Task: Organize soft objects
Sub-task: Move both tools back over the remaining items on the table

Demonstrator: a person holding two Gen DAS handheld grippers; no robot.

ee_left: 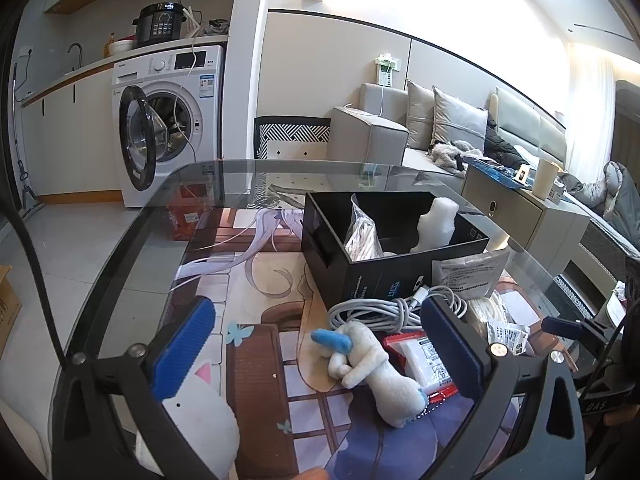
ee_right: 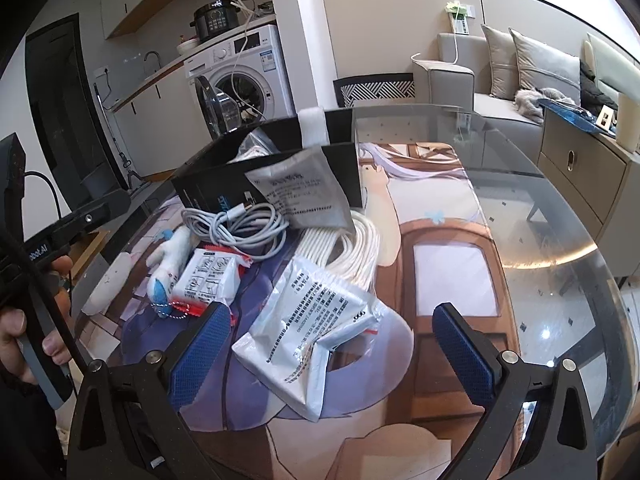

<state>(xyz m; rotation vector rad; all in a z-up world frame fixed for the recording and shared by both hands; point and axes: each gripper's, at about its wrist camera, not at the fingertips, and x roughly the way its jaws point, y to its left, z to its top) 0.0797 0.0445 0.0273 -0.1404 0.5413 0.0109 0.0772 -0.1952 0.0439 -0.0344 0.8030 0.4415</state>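
A white plush toy with blue ends (ee_left: 372,364) lies on the printed mat between the fingers of my open left gripper (ee_left: 320,344); it also shows in the right wrist view (ee_right: 168,264). A second white plush with a pink ear (ee_left: 200,416) lies under the left finger. My right gripper (ee_right: 328,344) is open above a silver foil pouch (ee_right: 316,320). A red-edged tissue pack (ee_right: 208,280), a grey coiled cable (ee_right: 240,224), a white cord bundle (ee_right: 352,248) and a grey pouch (ee_right: 308,192) lie nearby. The black box (ee_left: 400,256) holds a bag and white foam.
The glass table (ee_right: 560,216) carries a printed mat (ee_right: 448,248). A washing machine (ee_left: 168,120), a sofa (ee_left: 440,128) and a cabinet (ee_left: 528,216) stand beyond the table. The left gripper's handle and a hand (ee_right: 36,300) show at the right view's left edge.
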